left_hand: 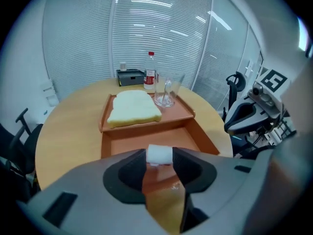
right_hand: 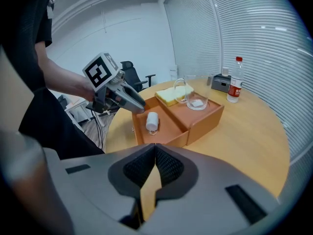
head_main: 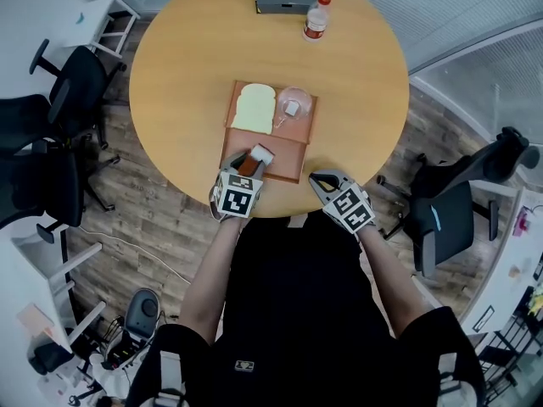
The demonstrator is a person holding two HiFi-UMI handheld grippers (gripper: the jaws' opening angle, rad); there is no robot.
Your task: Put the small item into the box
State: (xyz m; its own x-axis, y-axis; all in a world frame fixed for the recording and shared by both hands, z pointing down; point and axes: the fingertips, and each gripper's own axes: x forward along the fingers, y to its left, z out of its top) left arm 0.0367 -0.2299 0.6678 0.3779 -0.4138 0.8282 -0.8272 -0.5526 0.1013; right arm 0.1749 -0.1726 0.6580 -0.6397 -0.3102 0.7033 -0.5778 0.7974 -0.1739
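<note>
Over the near compartment of the box [head_main: 290,161], the left gripper [head_main: 253,161] pinches the small white roll [left_hand: 159,154] crosswise; the right gripper [head_main: 321,179], pressed together, sits farther off.

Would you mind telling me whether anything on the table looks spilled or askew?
Nothing stands out: the bottle and the glass stand upright, the yellow pad lies flat in the box, and no spill shows.

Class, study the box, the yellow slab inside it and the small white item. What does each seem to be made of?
The box looks like wood or board: matte orange-brown, thick flat walls. The yellow slab is likely foam sponge: soft rounded edges, dull surface. The small white item is uncertain, perhaps rolled cloth or tape: matte, cylindrical.
</note>
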